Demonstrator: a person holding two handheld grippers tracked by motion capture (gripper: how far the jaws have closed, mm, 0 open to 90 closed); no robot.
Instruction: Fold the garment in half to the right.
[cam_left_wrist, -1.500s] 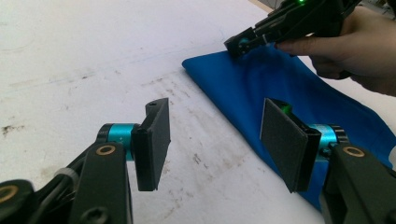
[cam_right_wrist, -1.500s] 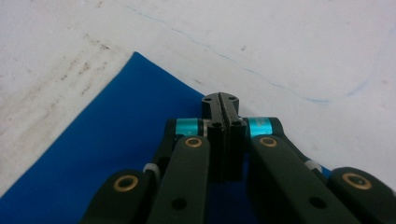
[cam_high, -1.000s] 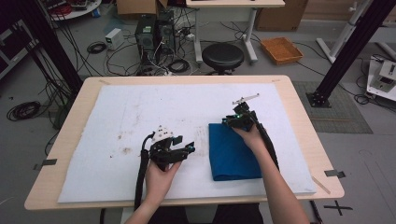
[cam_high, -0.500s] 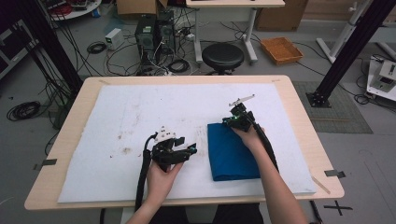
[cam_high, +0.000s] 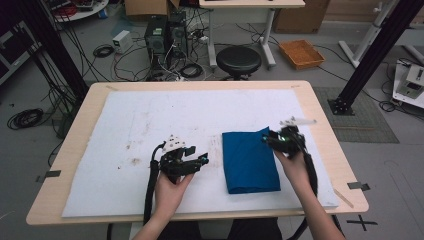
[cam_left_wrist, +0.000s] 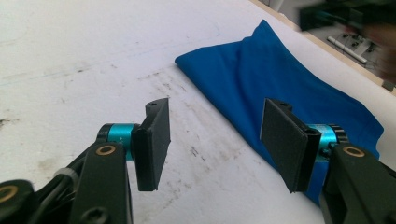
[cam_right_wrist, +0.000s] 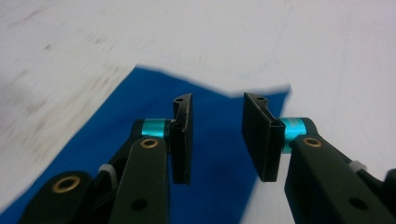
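Now the blue cloth lies folded; right gripper, at its two o'clock corner, has just been opening, nothing between its jaws. Left gripper waits released at nine o'clock; perhaps one more fold remains.

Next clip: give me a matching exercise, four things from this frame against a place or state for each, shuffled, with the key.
Things:
1. blue cloth
2. left gripper
3. right gripper
4. round stool

Places or states:
A. on the floor beyond the table's far edge
B. open over bare white mat, left of the cloth
C. folded, lying flat on the white mat
D. jaws apart with nothing between them, at the cloth's far right corner

Pairs: 1-C, 2-B, 3-D, 4-A
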